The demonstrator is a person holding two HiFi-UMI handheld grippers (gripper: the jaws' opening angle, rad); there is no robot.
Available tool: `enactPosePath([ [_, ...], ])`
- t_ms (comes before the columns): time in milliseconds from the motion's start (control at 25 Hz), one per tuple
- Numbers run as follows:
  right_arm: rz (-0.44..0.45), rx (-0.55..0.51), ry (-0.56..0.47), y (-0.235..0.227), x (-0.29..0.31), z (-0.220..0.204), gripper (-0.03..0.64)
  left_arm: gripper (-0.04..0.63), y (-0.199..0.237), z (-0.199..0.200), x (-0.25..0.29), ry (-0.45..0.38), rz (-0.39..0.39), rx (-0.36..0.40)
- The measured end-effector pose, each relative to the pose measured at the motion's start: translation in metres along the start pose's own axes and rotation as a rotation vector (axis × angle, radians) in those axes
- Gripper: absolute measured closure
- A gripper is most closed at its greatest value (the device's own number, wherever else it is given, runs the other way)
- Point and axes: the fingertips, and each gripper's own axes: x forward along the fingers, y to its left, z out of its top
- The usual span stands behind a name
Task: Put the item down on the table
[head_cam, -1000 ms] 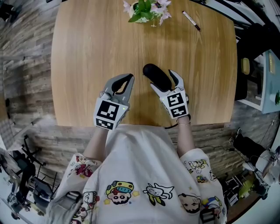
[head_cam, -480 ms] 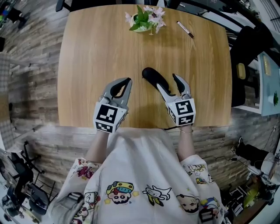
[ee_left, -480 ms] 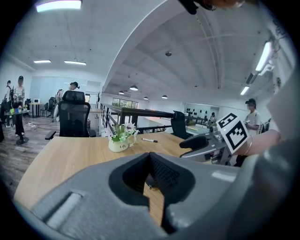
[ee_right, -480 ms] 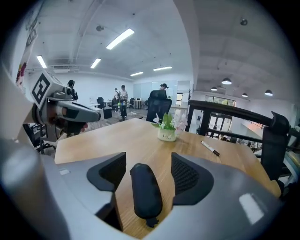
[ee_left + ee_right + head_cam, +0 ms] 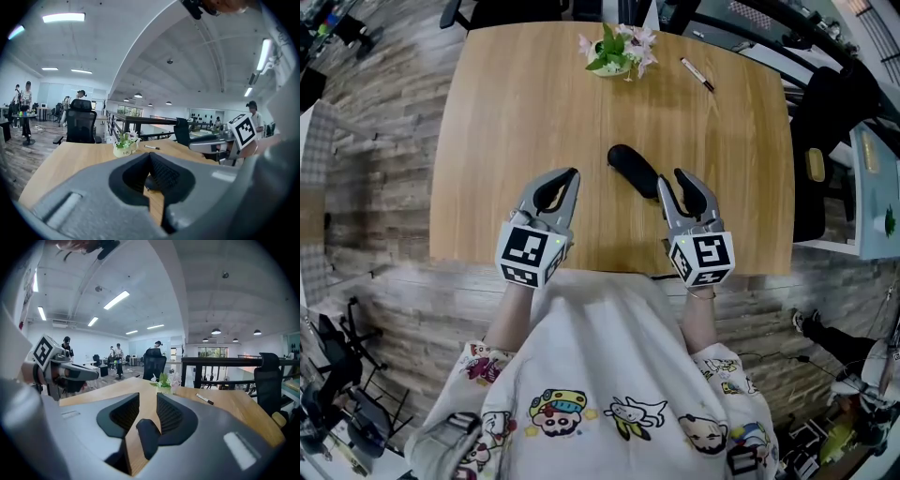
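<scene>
Placement looks finished: the black item (image 5: pixel 633 169) lies flat on the tabletop (image 5: pixel 516 112), near the middle, between the two claws and touching neither. The right claw (image 5: pixel 673 180) is just beside it, a little toward the person. Its jaws have just been closing and stand with a narrow gap — nothing is between the pads; only the wood, and the item lying beyond, show through. The left claw (image 5: pixel 573 174) has its tips pressed together and carries nothing.

What is left, in my judgement, is a clean retreat: draw the right claw back toward the person and upward, not sideways, so that the jaw nearer to the item does not brush it and turn it. The item lies well apart from the tabletop edge, the flower pot (image 5: pixel 616 52) and the pen (image 5: pixel 697 75) — no correction seems needed.
</scene>
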Motion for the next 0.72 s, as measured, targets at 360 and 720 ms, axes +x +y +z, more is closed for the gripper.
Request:
enactPosePath([
  [360,-0.019,0.045,-0.036,-0.009,-0.028,-0.003,0.564,0.595,-0.016,-0.004,-0.01,-0.012,0.013,-0.009],
  [720,-0.036,0.053,-0.031,-0.012,-0.037,-0.011,0.609,0.595,-0.023,-0.012,-0.014,-0.012,0.018,-0.029],
])
